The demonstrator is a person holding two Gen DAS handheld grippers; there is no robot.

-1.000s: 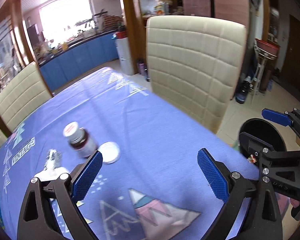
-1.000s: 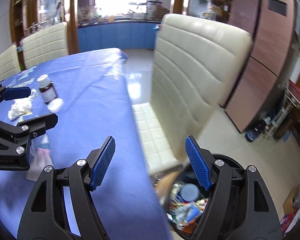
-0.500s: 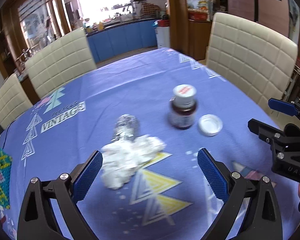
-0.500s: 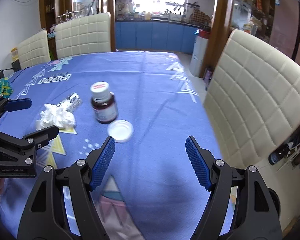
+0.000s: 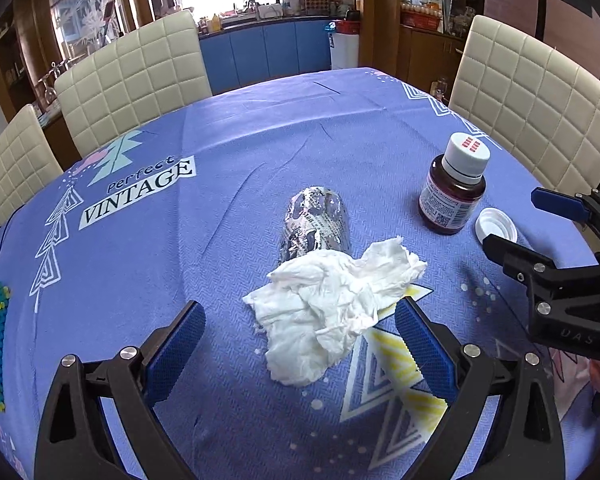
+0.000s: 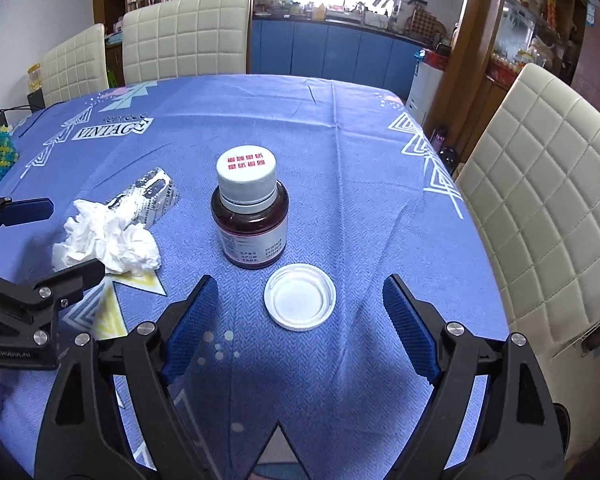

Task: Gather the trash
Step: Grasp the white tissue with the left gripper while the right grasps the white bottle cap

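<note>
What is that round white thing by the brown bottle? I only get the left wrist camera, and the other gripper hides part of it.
Observer: It is a loose white cap. The right wrist view shows it whole, lying open side up and empty.
Operator: Is the other gripper holding anything?
Observer: No. The right gripper is open and empty, and the cap lies just ahead, between its fingers.
Operator: Is there anything else I can't see?
Observer: Yes, a small yellow container past the table's far left edge, beside a cream chair. It is too small to say what it is.
</note>
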